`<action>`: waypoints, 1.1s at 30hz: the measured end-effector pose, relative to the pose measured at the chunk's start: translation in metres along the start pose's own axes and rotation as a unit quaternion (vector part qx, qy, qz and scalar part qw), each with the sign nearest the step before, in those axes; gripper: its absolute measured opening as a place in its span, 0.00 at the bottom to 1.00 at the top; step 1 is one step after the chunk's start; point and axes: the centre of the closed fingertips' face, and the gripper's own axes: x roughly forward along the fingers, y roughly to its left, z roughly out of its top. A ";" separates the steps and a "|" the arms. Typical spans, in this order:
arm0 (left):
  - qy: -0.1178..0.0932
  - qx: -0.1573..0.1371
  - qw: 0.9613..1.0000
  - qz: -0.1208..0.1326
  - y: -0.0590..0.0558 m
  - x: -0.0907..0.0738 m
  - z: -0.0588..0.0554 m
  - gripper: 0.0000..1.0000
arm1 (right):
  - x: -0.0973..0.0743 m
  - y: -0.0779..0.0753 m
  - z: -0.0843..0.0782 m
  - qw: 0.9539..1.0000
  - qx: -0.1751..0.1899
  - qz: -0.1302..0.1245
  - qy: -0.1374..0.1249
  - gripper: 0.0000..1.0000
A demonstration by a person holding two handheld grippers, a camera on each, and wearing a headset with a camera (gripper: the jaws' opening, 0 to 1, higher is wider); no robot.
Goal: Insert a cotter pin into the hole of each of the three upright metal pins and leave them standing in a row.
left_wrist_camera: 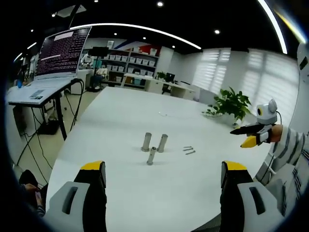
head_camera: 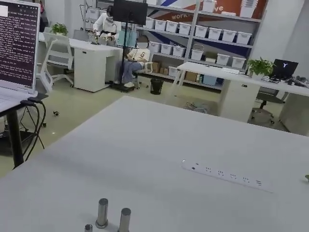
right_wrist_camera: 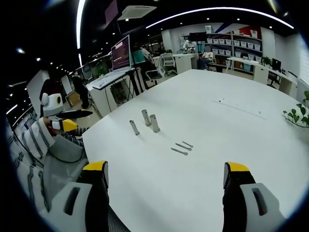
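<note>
Three upright metal pins stand close together on the white table; two are thick, and the third is thinner. The head view has the pins at its bottom edge. Small cotter pins lie loose just right of them. My left gripper is open with nothing between its yellow-tipped fingers, well short of the pins. My right gripper is also open and holds nothing, with the pins and cotter pins ahead of it.
A white power strip lies farther back on the table. A potted plant stands near the table's edge. A laptop on a stand is at the left. Desks, chairs and shelves fill the room behind.
</note>
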 end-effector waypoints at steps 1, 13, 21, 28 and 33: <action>-0.012 -0.014 1.000 0.001 0.001 0.000 0.003 0.99 | 0.000 0.000 0.000 1.000 -0.001 0.000 -0.001 0.98; 0.007 0.011 1.000 0.026 0.018 -0.006 -0.001 0.99 | 0.002 -0.001 -0.004 1.000 0.008 0.003 0.009 0.97; 0.023 0.026 0.999 0.024 0.019 -0.006 -0.006 0.97 | -0.003 -0.007 -0.010 1.000 0.008 -0.013 0.019 0.98; 0.020 0.037 0.999 0.022 0.018 -0.006 -0.002 0.95 | -0.011 -0.012 -0.010 0.999 0.018 -0.025 0.013 0.97; 0.026 0.040 0.999 0.017 0.018 -0.005 -0.002 0.94 | -0.017 -0.019 -0.015 0.998 0.034 -0.043 0.013 0.97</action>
